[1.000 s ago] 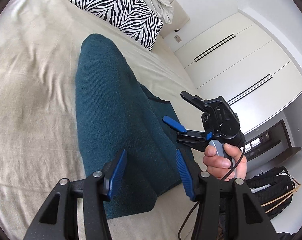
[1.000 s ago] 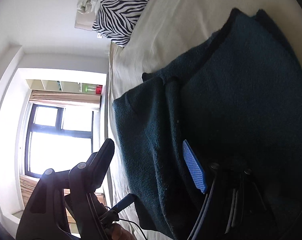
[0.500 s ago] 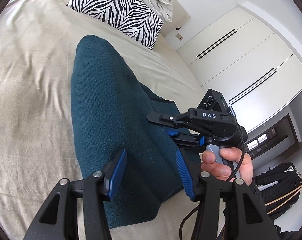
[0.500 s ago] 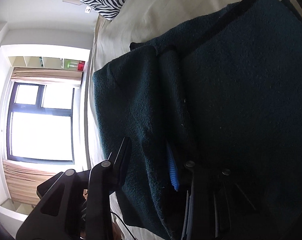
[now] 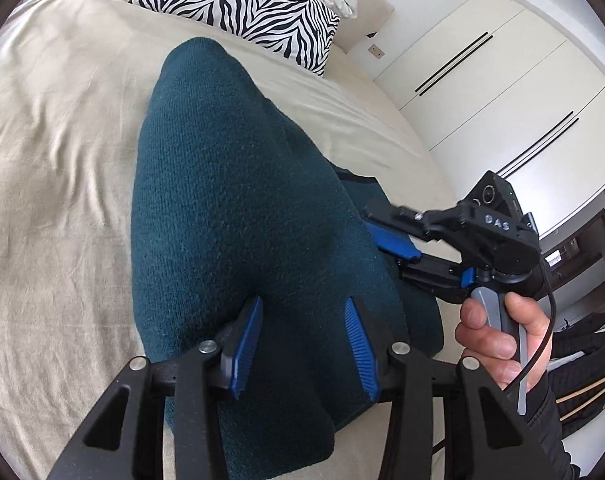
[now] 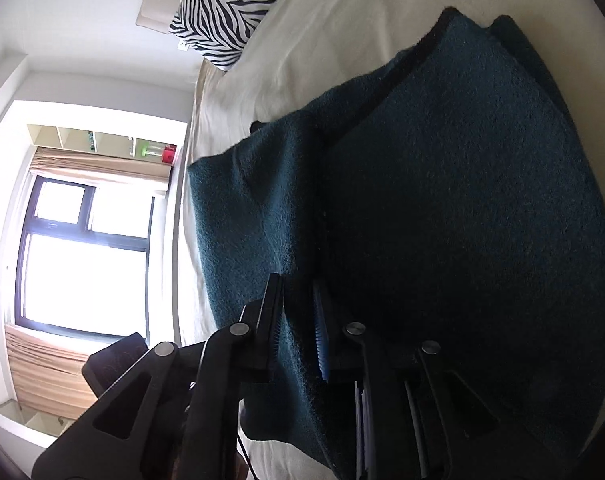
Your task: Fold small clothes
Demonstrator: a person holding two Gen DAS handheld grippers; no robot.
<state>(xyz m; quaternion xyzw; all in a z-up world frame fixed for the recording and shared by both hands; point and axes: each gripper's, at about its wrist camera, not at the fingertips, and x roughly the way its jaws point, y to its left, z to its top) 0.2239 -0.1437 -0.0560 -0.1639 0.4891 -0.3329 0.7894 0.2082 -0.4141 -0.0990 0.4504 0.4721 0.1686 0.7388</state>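
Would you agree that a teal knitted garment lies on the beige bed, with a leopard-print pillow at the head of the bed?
Not quite. The pillow is zebra-striped, black and white, as the left wrist view shows. The teal knitted garment does lie on the beige bed.

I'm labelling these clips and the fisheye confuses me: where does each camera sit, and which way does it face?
Left wrist: on the left claw, facing down the teal garment toward the zebra pillow; a hand and the right claw show.
Right wrist: on the right claw, rolled sideways, window left.
Shared: garment, pillow, bed.
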